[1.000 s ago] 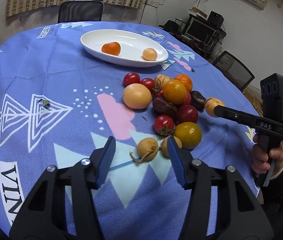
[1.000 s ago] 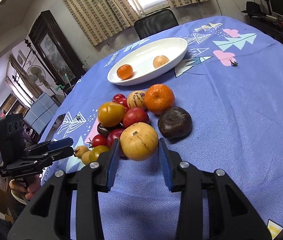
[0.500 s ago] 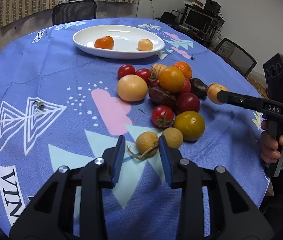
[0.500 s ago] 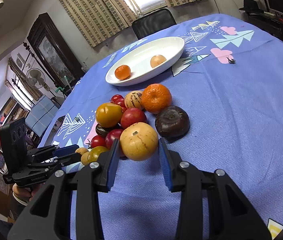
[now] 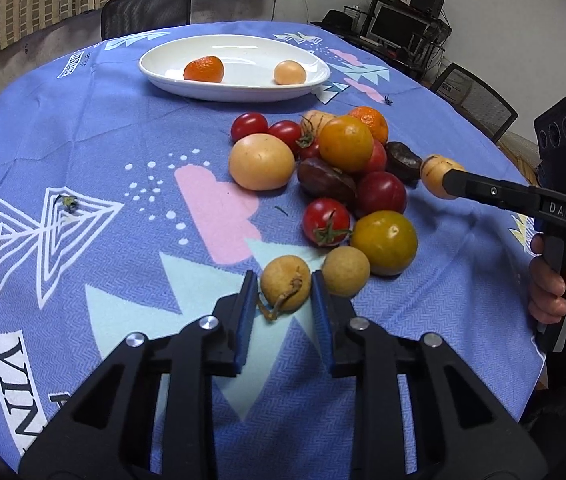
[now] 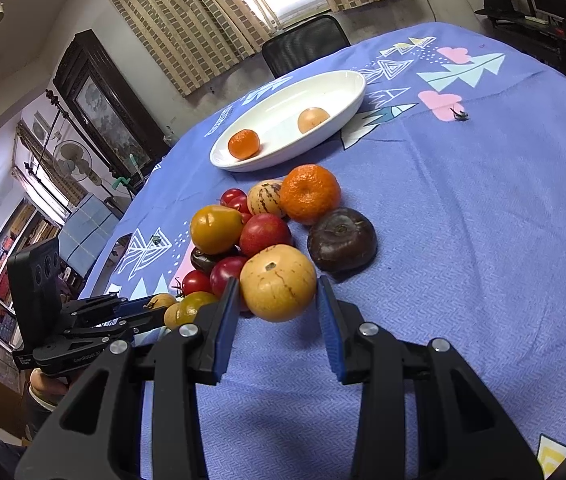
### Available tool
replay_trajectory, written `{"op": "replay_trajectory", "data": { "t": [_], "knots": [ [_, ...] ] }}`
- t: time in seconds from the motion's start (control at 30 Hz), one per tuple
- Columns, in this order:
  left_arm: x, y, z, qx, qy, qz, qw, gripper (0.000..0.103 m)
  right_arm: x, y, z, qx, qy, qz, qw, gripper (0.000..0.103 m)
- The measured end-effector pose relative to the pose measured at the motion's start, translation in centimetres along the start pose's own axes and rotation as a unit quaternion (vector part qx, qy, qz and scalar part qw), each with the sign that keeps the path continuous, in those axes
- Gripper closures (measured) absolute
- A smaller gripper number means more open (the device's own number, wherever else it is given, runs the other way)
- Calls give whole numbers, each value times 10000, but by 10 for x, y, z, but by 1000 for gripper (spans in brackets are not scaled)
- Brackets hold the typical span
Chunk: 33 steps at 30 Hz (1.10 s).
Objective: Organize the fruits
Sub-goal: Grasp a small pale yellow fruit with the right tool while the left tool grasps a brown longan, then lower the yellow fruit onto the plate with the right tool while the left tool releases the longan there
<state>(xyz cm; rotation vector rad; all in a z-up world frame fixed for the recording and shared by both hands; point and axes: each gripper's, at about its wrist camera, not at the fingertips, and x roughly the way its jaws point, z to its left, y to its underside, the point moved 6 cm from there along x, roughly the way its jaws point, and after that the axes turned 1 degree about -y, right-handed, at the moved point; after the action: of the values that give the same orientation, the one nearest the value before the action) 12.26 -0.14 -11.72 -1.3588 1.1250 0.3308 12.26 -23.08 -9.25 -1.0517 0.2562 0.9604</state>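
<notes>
Two fruits, a tangerine (image 5: 204, 69) and a pale round one (image 5: 290, 72), sit on the white plate (image 5: 239, 92); about a dozen remain heaped on the tablecloth (image 5: 83, 140), some half-hidden. The left gripper (image 5: 281, 294) closes on a small stemmed brown fruit (image 5: 285, 288); the right gripper (image 6: 279, 300) brackets a speckled yellow fruit (image 6: 278, 288), contact unclear.

Each of the 2 wrist cameras sits low behind its own fingers, close above the tablecloth (image 5: 83, 128). Both face the fruit pile (image 5: 347, 176) from opposite sides and share the white plate (image 6: 347, 92).

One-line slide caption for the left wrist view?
Left gripper brackets a small stemmed tan fruit beside the fruit pile; white plate already holds two fruits.
</notes>
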Motion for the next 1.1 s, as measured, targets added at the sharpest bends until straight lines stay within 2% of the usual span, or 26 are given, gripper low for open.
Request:
{"op": "replay_trajectory", "data": {
  "t": [0.2, 0.4, 0.53, 0.63, 0.77, 1.1],
  "knots": [
    [-2, -1, -1, -26, 14, -63, 10000, 77, 0, 1, -1, 11, -13, -21, 10000, 64],
    [-7, -3, 3, -170, 112, -126, 9997, 77, -5, -2, 7, -292, 157, -4, 9995, 64],
    [-17, -15, 5, -209, 158, -211, 9994, 77, -14, -23, 15, -337, -36, 4, 9994, 64],
    [-25, -38, 9, -250, 245, -267, 9990, 77, -15, -48, 22, -554, 69, -73, 9984, 64],
    [-27, -79, 18, -263, 168, -355, 9989, 77, 1, -90, 27, -854, 363, -175, 9955, 64],
    [15, -186, 47, -373, -125, -527, 9978, 77, 85, -154, 18, -777, 418, 271, 9957, 64]
  ]
}}
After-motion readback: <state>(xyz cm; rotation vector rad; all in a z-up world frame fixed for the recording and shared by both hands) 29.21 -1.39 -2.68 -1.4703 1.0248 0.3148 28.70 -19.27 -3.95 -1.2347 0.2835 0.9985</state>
